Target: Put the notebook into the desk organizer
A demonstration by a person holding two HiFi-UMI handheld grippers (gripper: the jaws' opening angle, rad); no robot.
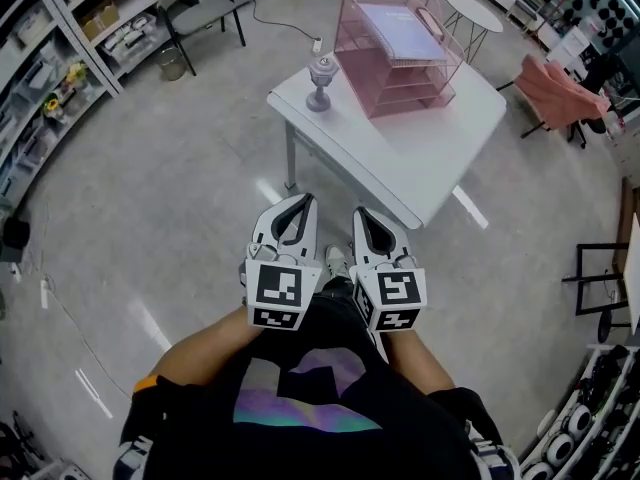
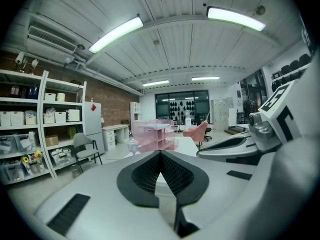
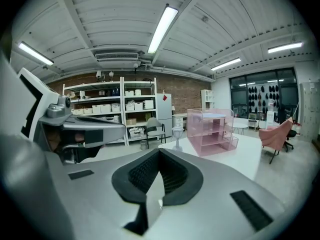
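Note:
A pink mesh desk organizer (image 1: 418, 94) stands at the far side of a white table (image 1: 440, 143). A pale lilac notebook (image 1: 400, 30) lies flat on its top tier. Both grippers are held close to my body, well short of the table. The left gripper (image 1: 305, 201) and the right gripper (image 1: 360, 212) sit side by side, each shut with nothing between the jaws. In the left gripper view the closed tips (image 2: 160, 153) point toward the organizer (image 2: 154, 136). The right gripper view shows its closed tips (image 3: 159, 150) below the organizer (image 3: 212, 131) and the notebook (image 3: 216, 116).
A small grey goblet-shaped lamp (image 1: 320, 80) stands on the table's left corner. Shelving (image 1: 60, 58) lines the left wall, with a grey chair (image 1: 200, 8) beside it. A pink chair (image 1: 555, 93) and a small round table (image 1: 470, 13) stand beyond. Bare floor separates me from the table.

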